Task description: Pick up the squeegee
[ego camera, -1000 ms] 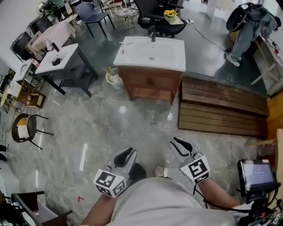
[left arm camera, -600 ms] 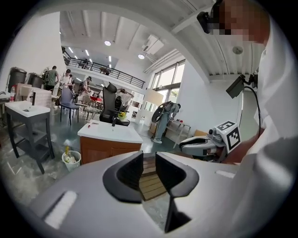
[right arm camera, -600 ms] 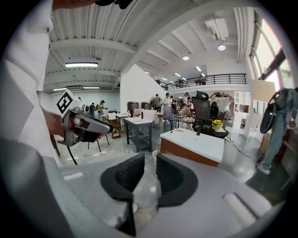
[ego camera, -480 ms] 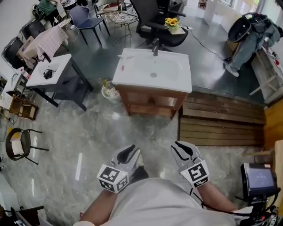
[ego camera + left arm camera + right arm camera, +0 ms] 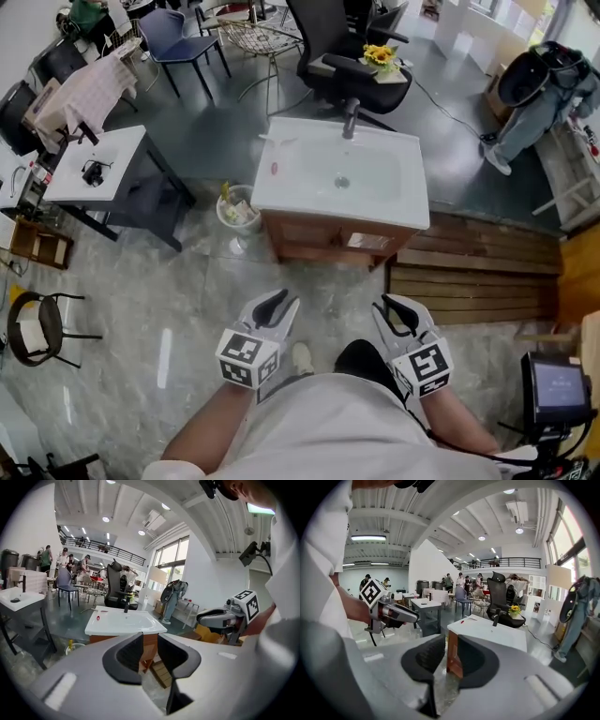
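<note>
Hard to make out first: no clear squeegee in any view. Only candidate is a small red item (image 5: 274,170) on the left rim of the white washbasin (image 5: 403,202), too small to ID. A pale strip (image 5: 277,141) at the basin's back-left corner is just as unclear. Tap (image 5: 351,120) stands at the back edge. The wood cabinet (image 5: 319,239) under the basin shows its front only.

The person's white shirt (image 5: 337,431) and forearms fill the btm of the head view and hide the floor there; one shoe (image 5: 302,356) peeks out. A screen (image 5: 557,386) sits at btm right, its stand cut by the frame. The white bench (image 5: 94,169) at left carries a dark object, not readable. People in the bkgd of both gripper views are tiny.

Left gripper (image 5: 278,302): jaws apart and opening, nothing btw them. In its own view only the cabinet front and wood decking (image 5: 478,281) show through the gap.

Right gripper (image 5: 398,305): jaws apart by a narrow gap, nothing held; the cabinet's corner shows far off through the gap.

Both grippers are held side by side in front of the person's body and point toward the basin. The red item lies well apart from both jaws, ahead of them and up on the basin top, closer to the left gripper's line than the right's. A pale bin (image 5: 234,208) stands on the floor just left of the cabinet.
</note>
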